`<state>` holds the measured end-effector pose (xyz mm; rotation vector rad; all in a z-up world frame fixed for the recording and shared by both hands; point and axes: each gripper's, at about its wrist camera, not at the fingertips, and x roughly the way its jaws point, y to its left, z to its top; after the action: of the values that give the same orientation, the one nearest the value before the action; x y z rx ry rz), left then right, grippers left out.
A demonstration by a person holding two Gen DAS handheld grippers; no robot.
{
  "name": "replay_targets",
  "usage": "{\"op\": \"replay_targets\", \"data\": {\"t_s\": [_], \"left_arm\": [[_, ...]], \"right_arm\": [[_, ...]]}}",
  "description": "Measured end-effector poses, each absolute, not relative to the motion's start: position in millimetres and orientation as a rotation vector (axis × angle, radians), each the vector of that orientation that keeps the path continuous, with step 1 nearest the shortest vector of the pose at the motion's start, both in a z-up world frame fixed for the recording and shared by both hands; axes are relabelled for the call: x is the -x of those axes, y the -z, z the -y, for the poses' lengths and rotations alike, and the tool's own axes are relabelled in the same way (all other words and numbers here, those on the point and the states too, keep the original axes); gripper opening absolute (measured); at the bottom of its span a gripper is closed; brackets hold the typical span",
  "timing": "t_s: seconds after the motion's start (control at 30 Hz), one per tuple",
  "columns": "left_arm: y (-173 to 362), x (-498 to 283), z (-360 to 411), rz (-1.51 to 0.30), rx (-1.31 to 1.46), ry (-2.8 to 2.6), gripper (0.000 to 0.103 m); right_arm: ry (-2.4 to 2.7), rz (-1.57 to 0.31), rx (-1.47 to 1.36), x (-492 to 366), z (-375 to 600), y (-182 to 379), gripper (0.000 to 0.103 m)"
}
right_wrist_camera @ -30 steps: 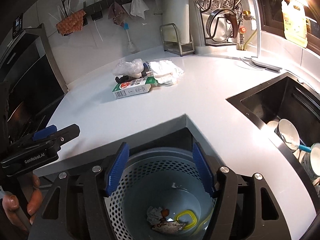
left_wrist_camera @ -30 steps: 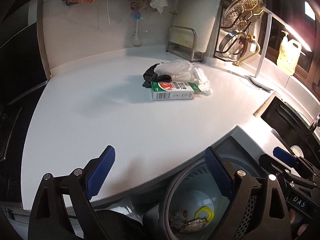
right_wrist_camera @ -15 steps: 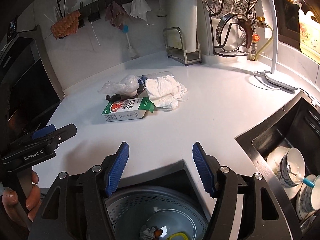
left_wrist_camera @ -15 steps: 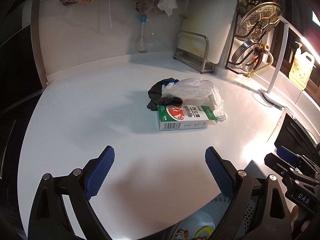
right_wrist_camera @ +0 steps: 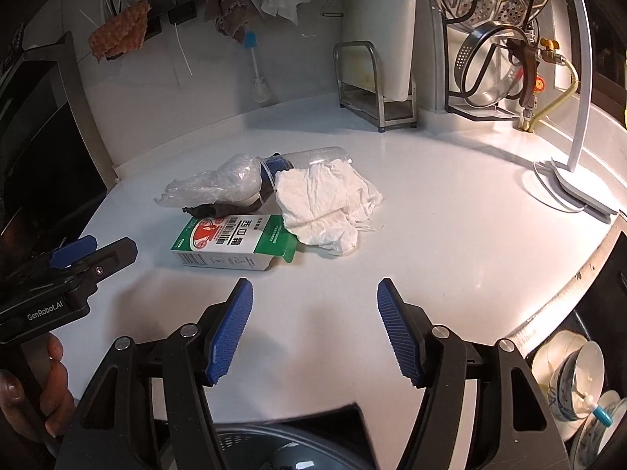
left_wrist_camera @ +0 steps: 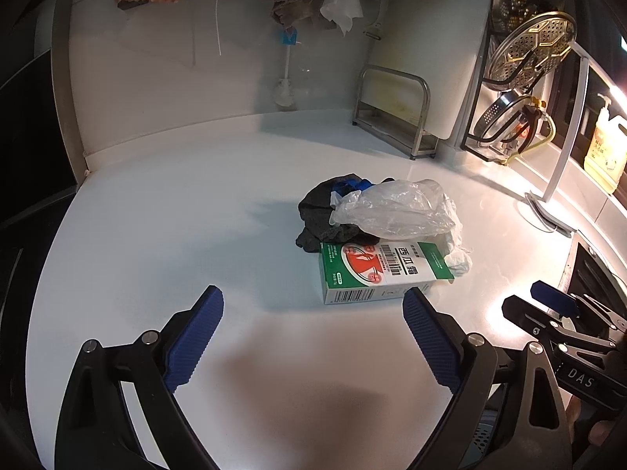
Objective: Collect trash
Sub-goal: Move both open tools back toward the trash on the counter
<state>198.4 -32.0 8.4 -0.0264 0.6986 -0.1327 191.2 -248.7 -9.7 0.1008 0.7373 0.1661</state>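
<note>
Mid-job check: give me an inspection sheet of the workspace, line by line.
Surface: white countertop, bare around the pile.
Job's things: green and white carton lying flat; crumpled white tissue at its flap end; clear plastic bag over a dark cloth; perforated bin below the counter edge.
Clutter: nothing seen.
Grippers: left gripper and right gripper open, empty, short of the pile.
Cables: lamp cord.
Surroundings: sink with dishes, hanging cloths, utensil rack.

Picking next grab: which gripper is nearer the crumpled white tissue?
Right. The right gripper faces the crumpled white tissue directly; the left gripper sits behind the green carton.
</note>
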Motion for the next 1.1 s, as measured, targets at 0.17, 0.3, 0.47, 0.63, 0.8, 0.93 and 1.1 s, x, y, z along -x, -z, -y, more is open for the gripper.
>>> {"op": "replay_targets", "data": {"t_s": [0.17,0.3,0.47,0.63,0.8,0.93,1.1], "left_arm": [[-6.9,-209.9,33.1,-0.694,0.027,0.129,0.091],[-5.1,-214.3,34.4,-0.691,0.026,0.131,0.091],[-0.4,-216.9,35.7,-0.703,0.031,0.138,0.091],[1.4,-217.2,38.6,-0.703,0.025,0.146,0.091],[2.6,-219.3,39.3,-0.707,0.026,0.148,0.091],[4.8,-220.7,39.8,-0.711,0.023,0.148,0.091],[7.7,-222.3,41.0,-0.718,0.022,0.148,0.091]], "right_arm": [[-0.183,-0.729,-0.074,-216.7,244.9,7.7,0.067],[-0.174,-0.720,-0.056,-234.9,246.3,6.6,0.067],[-0.163,-0.733,-0.059,-259.3,251.9,10.2,0.069],[-0.184,-0.767,-0.079,-280.6,255.3,17.6,0.071],[-0.193,-0.806,-0.067,-297.6,250.7,27.5,0.073],[-0.201,-0.841,-0.065,-306.9,248.4,34.1,0.072],[-0.206,-0.851,-0.060,-307.7,248.2,36.0,0.063]]}}
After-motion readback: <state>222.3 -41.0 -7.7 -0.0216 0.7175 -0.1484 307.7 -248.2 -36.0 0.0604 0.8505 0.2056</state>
